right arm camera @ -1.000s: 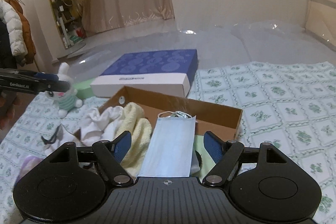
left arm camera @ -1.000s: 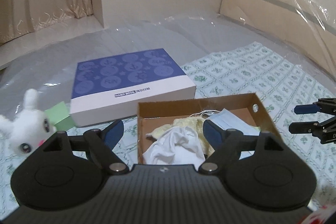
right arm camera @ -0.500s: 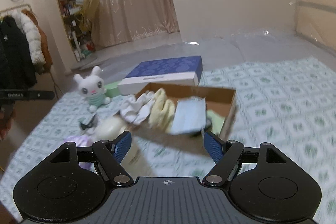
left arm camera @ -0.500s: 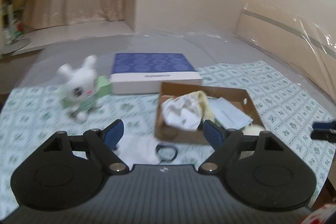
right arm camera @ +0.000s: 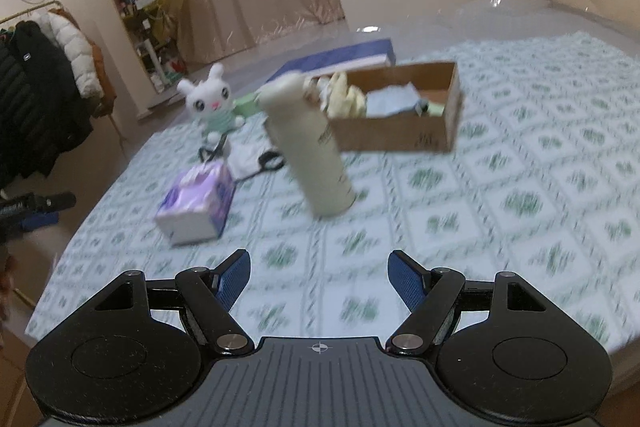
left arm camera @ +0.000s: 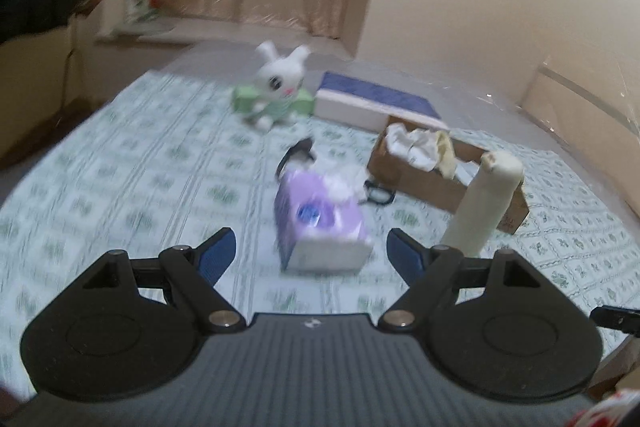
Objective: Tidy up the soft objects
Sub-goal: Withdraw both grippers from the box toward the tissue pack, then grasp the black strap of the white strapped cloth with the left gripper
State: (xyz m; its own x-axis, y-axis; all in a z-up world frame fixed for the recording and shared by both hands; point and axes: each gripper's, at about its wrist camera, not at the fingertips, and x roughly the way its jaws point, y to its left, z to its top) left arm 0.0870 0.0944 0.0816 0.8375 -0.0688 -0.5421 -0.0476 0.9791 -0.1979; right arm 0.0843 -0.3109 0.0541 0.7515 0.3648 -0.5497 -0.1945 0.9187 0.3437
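A brown cardboard box (right arm camera: 400,135) (left arm camera: 424,179) on the patterned bedspread holds white and yellow cloths (left arm camera: 420,147) and a blue face mask (right arm camera: 390,97). A white plush bunny (left arm camera: 278,83) (right arm camera: 212,103) sits beyond it by a green block. A purple tissue pack (left arm camera: 320,223) (right arm camera: 198,203) lies in front. My left gripper (left arm camera: 310,253) is open and empty, just short of the tissue pack. My right gripper (right arm camera: 320,273) is open and empty over bare bedspread, well back from the box.
A cream bottle (right arm camera: 308,147) (left arm camera: 484,203) stands upright in front of the box. A blue and white flat box (left arm camera: 376,105) lies behind. Black-rimmed glasses and a white cloth (right arm camera: 256,157) lie near the tissue pack. Coats (right arm camera: 44,87) hang at left beyond the bed edge.
Both grippers have pulled back and away from the cardboard box, so the whole bed comes into view. The left view has swung left. Both stay open and empty.
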